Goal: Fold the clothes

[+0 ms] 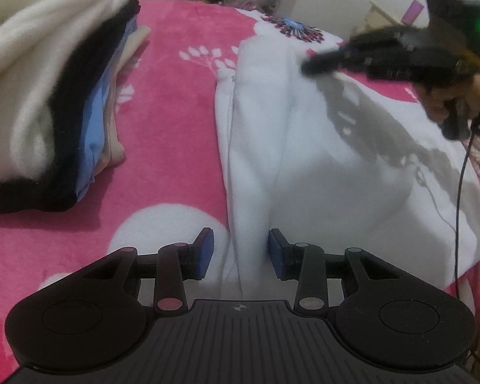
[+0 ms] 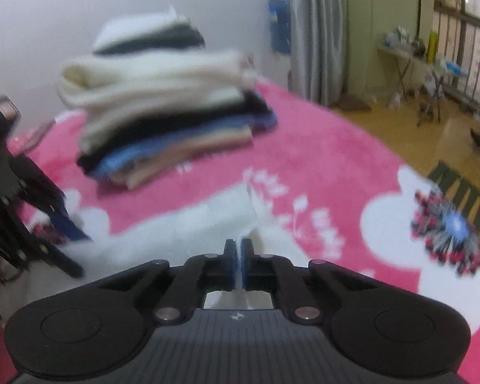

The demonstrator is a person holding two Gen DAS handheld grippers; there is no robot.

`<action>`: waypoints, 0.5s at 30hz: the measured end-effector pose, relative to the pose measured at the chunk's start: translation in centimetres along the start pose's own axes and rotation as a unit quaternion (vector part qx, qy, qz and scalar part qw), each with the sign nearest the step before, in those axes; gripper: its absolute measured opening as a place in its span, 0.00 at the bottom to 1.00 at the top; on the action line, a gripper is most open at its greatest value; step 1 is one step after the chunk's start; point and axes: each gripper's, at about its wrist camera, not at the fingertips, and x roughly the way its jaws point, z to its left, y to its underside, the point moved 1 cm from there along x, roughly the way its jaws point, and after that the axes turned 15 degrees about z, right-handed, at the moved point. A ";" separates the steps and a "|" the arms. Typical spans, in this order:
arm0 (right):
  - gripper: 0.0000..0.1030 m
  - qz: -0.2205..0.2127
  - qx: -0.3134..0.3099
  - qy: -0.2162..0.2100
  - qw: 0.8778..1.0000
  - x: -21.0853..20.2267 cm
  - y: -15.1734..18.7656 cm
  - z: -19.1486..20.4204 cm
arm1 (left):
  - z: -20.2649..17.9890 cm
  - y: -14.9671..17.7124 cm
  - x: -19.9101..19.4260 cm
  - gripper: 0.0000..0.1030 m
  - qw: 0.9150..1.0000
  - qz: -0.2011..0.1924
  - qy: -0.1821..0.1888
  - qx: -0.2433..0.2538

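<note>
2 tongs (image 1: 241, 252) (image 2: 238, 264) straddle and pinch a soft white fleece garment (image 1: 304, 147).

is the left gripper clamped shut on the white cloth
No, the left gripper is open, its blue pads apart on either side of a ridge of the white cloth.

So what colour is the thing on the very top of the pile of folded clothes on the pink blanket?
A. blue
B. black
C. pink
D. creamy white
D: the folded stack on the pink blanket has a thick creamy white piece on top, with black, blue and beige layers under it; the left wrist view shows the same order.
</note>
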 end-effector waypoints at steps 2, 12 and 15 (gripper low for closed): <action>0.03 -0.017 -0.011 0.005 1.000 -0.6 -0.8 0.4 | 0.2 0.1 -0.1 0.36 1.000 -0.002 0.003 -0.002; 0.03 -0.021 0.023 0.040 0.999 2.7 -1.9 -1.1 | 0.4 1.1 -0.3 0.16 1.000 -0.006 0.016 -0.019; 0.05 -0.026 0.072 0.042 0.996 2.9 -1.9 -2.5 | 0.2 1.4 -0.2 0.15 1.000 -0.004 0.011 -0.012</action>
